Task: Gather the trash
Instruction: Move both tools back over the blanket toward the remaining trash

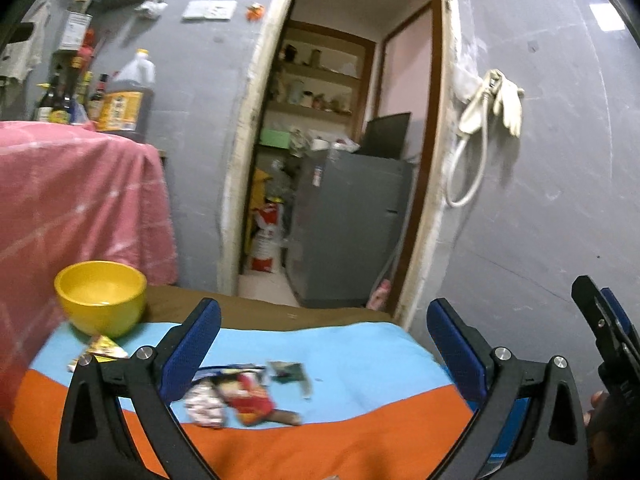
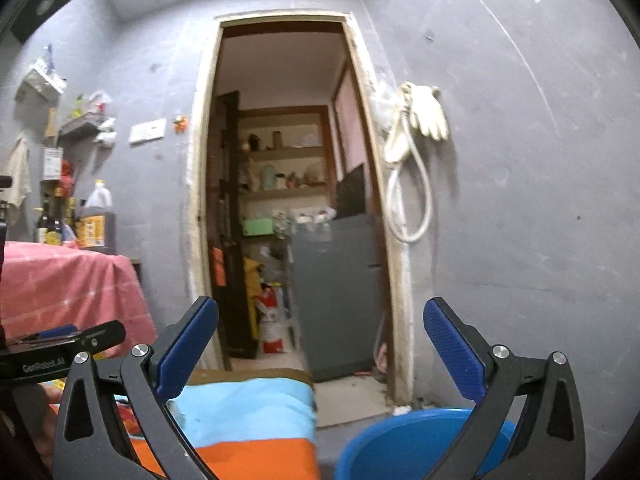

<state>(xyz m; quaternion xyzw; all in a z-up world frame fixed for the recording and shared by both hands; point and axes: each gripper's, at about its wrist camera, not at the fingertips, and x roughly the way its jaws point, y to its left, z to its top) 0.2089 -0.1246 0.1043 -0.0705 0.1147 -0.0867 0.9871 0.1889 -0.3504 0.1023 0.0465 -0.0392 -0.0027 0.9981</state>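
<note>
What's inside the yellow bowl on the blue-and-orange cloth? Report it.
From the left wrist view, the round yellow bowl shows only bare, glossy yellow inner wall; no trash is visible in it. Its near rim hides the bottom, so something small and flat there cannot be ruled out.

On my left-hand feed I see a yellow bowl [image 1: 101,296] standing on the worktop [image 1: 360,352], which wears a blue and orange cloth. Just left of it hangs a pink checked cloth [image 1: 80,200], and behind that stand dark bottles [image 1: 56,100] and a big amber jug [image 1: 126,96]. Straight ahead an open doorway [image 1: 340,152] shows a grey fridge [image 1: 348,224], wall shelves [image 1: 316,80] and a red and white sack [image 1: 266,236] on the floor. Right of the doorway pale gloves [image 1: 508,100] and a looped white hose [image 1: 468,172] hang on the grey wall [image 1: 560,160]
</note>
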